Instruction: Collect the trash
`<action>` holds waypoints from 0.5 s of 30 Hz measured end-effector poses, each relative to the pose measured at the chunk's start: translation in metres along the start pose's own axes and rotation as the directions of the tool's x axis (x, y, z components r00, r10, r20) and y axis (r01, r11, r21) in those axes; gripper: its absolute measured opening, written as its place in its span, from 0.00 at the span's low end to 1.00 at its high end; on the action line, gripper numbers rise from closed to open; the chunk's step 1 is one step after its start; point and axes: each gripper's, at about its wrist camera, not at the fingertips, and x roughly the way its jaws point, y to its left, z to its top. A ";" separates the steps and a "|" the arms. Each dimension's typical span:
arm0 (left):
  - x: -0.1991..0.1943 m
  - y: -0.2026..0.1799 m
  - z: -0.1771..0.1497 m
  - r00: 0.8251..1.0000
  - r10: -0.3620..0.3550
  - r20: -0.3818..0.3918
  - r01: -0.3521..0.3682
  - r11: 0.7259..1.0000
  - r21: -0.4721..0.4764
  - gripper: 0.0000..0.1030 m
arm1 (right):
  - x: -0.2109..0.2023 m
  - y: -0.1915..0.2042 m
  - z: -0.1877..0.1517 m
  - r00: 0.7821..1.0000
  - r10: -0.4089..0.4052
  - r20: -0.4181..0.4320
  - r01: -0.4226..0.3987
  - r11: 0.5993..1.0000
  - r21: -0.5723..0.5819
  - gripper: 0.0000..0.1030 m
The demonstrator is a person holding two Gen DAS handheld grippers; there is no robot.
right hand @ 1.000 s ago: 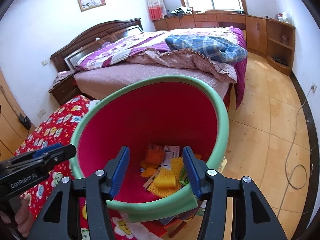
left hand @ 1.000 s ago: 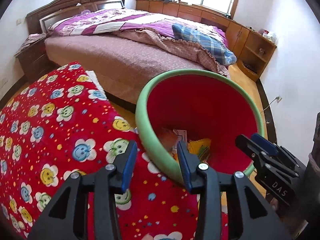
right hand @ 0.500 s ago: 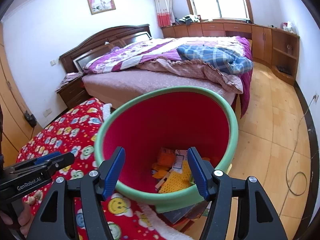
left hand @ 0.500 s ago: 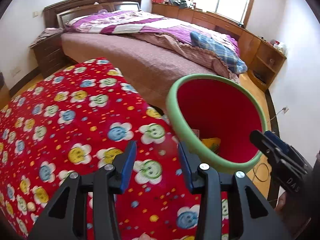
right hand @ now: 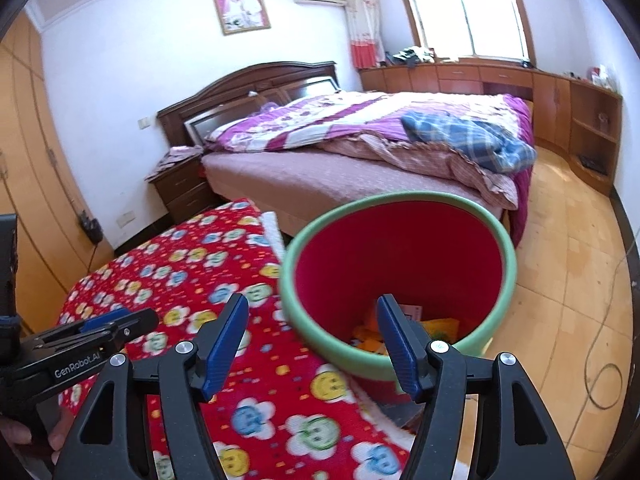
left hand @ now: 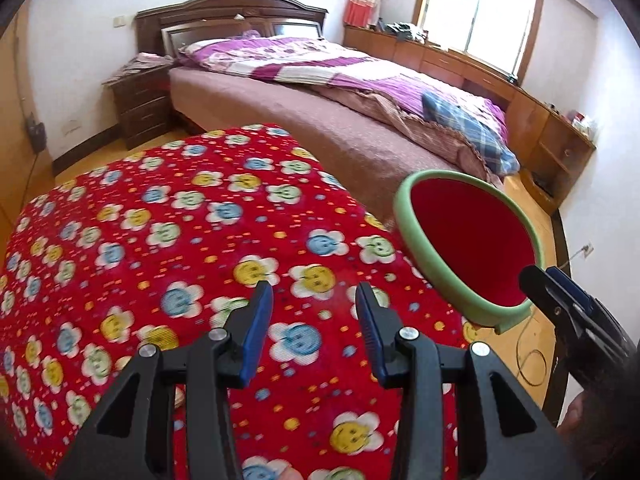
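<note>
- Both grippers have drawn back and up from the bin since a second ago: its red mouth filled each view then, and now sits smaller and further off.
- Nearest, the left gripper (left hand: 316, 312) hangs over the red flower-print blanket (left hand: 168, 240), jaws apart with nothing between them.
- The right gripper (right hand: 312, 332) has just been opening; its jaws stand wide and empty, one finger over the blanket, the other in front of the bin's rim.
- Just past the blanket's edge stands the green-rimmed bin (right hand: 400, 280), with orange and yellow trash (right hand: 436, 326) lying at its bottom.
- Beyond are the bed (right hand: 360, 160) and the wooden floor (right hand: 568, 280).
- Judging by this, a drop has been made and the hands are retreating; no loose trash shows on the blanket, so the next move calls for searching out another piece.
</note>
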 end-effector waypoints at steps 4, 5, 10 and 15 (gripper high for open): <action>-0.016 0.013 -0.007 0.999 0.027 0.025 -0.026 0.999 -0.023 0.42 | -0.007 0.018 -0.005 1.000 0.023 0.015 -0.023 0.999 -0.028 0.66; -0.020 0.016 -0.008 0.999 0.035 0.031 -0.034 0.999 -0.029 0.42 | -0.008 0.022 -0.006 0.999 0.030 0.018 -0.029 0.999 -0.034 0.68; -0.038 0.034 -0.020 0.995 0.082 0.061 -0.078 0.995 -0.064 0.42 | -0.015 0.042 -0.013 0.998 0.057 0.039 -0.055 0.997 -0.062 0.72; -0.051 0.051 -0.034 0.988 0.130 0.078 -0.121 0.987 -0.103 0.42 | -0.021 0.057 -0.023 0.996 0.073 0.054 -0.067 0.993 -0.097 0.72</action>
